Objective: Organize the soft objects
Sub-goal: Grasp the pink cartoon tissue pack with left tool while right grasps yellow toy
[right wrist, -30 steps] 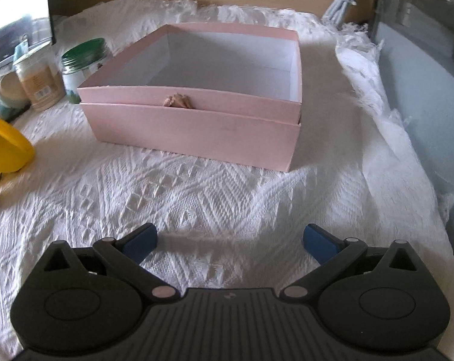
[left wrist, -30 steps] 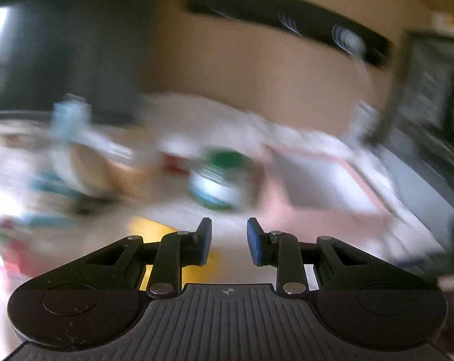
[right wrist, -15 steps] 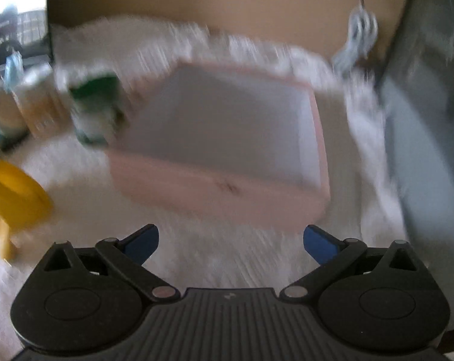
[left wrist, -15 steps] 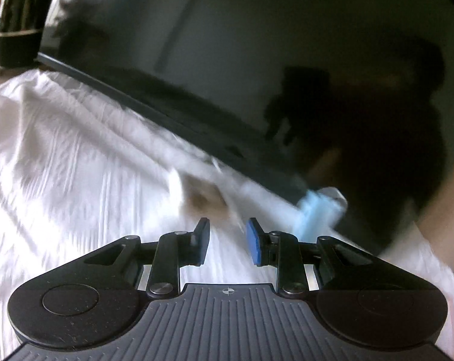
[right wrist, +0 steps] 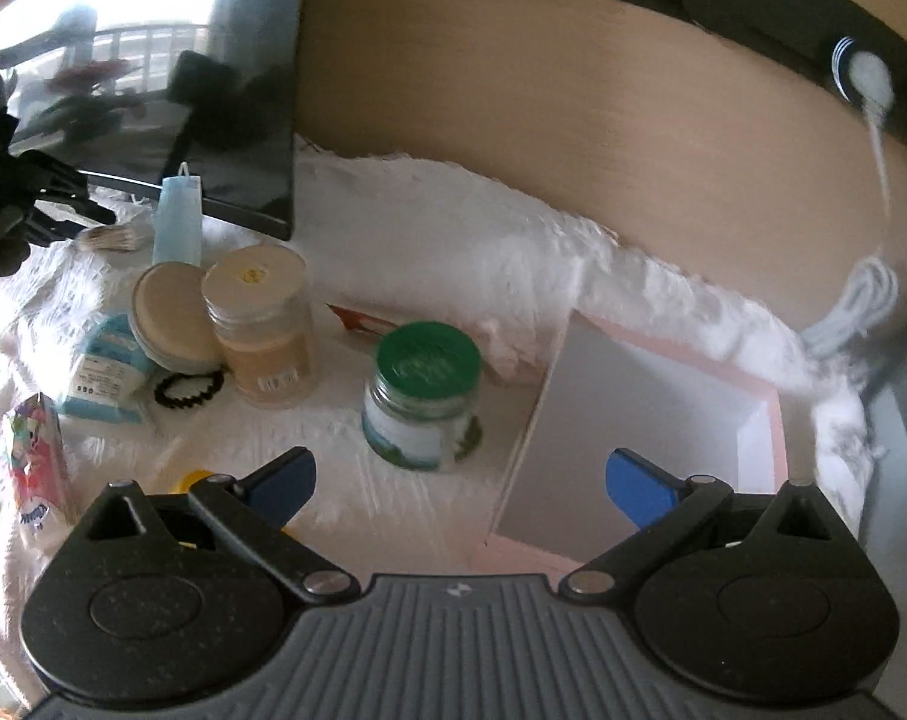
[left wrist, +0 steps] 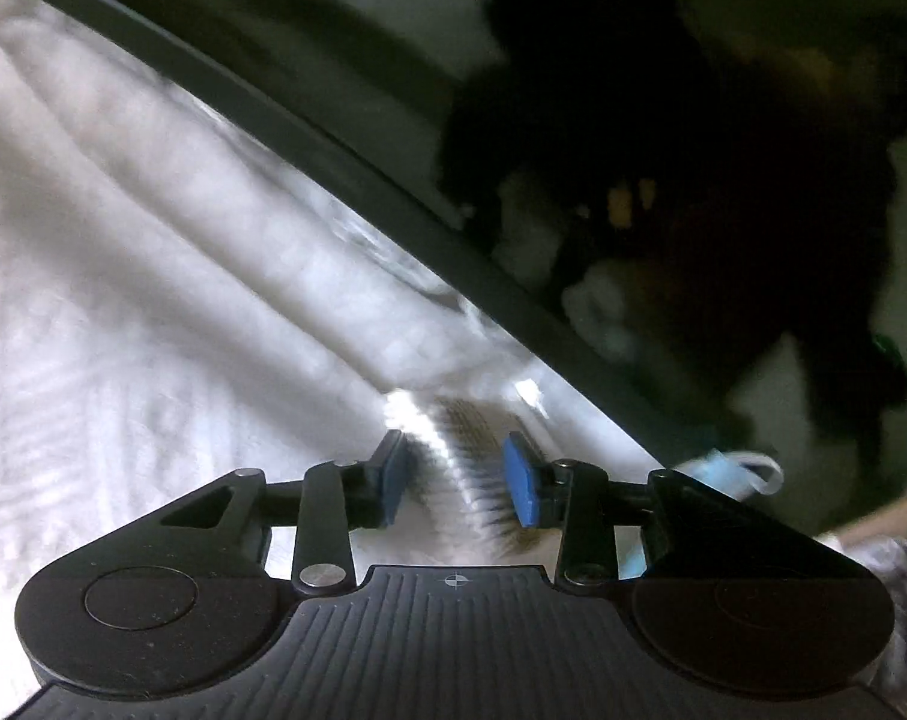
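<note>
Bundle of cotton swabs [left wrist: 471, 456], blurred, is seen between the just-widened, untouching jaws of the left tool [left wrist: 456, 477]; right tool [right wrist: 459, 480] is held wide, empty, above the pink box [right wrist: 639, 420].

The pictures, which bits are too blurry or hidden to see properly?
- Left wrist view: the striped thing between the left gripper pads is smeared by motion blur.
- Right wrist view: the pink box is partly hidden by the right gripper.
- The colourful packet print is too small to read.
</note>
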Tool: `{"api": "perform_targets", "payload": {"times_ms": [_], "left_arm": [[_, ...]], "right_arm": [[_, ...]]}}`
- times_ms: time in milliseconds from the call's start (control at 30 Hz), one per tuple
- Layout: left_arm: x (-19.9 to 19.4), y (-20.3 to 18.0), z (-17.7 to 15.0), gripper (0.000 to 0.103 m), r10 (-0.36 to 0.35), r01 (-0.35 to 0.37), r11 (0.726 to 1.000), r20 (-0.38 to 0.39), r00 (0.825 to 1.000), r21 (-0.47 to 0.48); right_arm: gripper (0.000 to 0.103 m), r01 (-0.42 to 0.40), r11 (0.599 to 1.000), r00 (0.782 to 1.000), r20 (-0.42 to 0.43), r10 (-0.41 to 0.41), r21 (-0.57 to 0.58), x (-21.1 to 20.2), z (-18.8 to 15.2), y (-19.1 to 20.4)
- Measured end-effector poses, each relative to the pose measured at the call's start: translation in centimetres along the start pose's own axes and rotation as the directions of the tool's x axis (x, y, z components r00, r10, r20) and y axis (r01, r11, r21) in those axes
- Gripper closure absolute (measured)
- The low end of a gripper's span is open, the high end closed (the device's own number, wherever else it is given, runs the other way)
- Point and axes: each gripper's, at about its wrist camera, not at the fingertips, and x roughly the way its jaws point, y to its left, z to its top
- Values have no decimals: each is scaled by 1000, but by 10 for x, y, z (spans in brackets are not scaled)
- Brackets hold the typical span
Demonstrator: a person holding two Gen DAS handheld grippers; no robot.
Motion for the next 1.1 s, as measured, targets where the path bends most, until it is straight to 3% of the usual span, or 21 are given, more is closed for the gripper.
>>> {"api": "perform_targets", "payload": {"times_ms": [200, 267, 333, 433, 500, 567, 600, 667, 733, 833, 900, 967, 1033, 1100], "left_arm": [[3, -19, -27, 66, -93, 93, 995, -15, 996, 36], [3, -27, -37, 69, -132, 131, 991, 24, 991, 35], [2, -31, -46, 79, -196, 196, 981, 55, 979, 9], [-8, -41, -68, 80, -291, 289, 957, 72, 954, 37], [-23, -54, -90, 80, -228, 219, 971, 99, 968, 98], [-41, -71, -122, 79, -71, 41, 982, 158, 985, 187], [-48, -79, -142, 79, 2, -46, 972, 188, 982, 232], [-62, -88, -176, 79, 91, -154, 946, 221, 971, 287], [-76, -87, -204, 79, 108, -164, 955, 225, 968, 245], [-92, -87, -248, 79, 82, -101, 988, 164, 983, 113], [-99, -90, -277, 78, 89, -101, 992, 153, 984, 74], [-96, -101, -295, 78, 110, -130, 987, 194, 975, 93], [-96, -124, -310, 78, 151, -221, 946, 283, 947, 235], [-71, -147, -330, 73, 217, -335, 850, 311, 925, 405]], "right_arm": [[0, -38, 999, 997, 58, 40, -28, 6, 9, 16], [0, -52, 998, 996, 69, 55, -44, 10, 11, 24], [0, -71, 996, 995, 65, 74, -49, 13, 13, 32], [0, -97, 993, 992, 74, 102, -72, 13, 14, 45], [0, -98, 991, 991, 80, 106, -94, 12, 15, 52], [0, -115, 987, 989, 84, 124, -108, 12, 15, 58], [0, -127, 986, 988, 79, 136, -106, 13, 15, 61], [0, -173, 980, 982, 60, 179, -96, 16, 18, 70], [0, -235, 964, 969, 52, 243, -122, 19, 20, 85], [0, -291, 937, 950, 57, 307, -195, 18, 23, 109], [0, -284, 936, 949, 77, 305, -209, 18, 27, 115], [0, -264, 945, 953, 99, 286, -192, 17, 30, 115], [0, -241, 953, 958, 115, 264, -181, 16, 29, 113], [0, -222, 957, 962, 120, 246, -186, 17, 26, 112]]}}
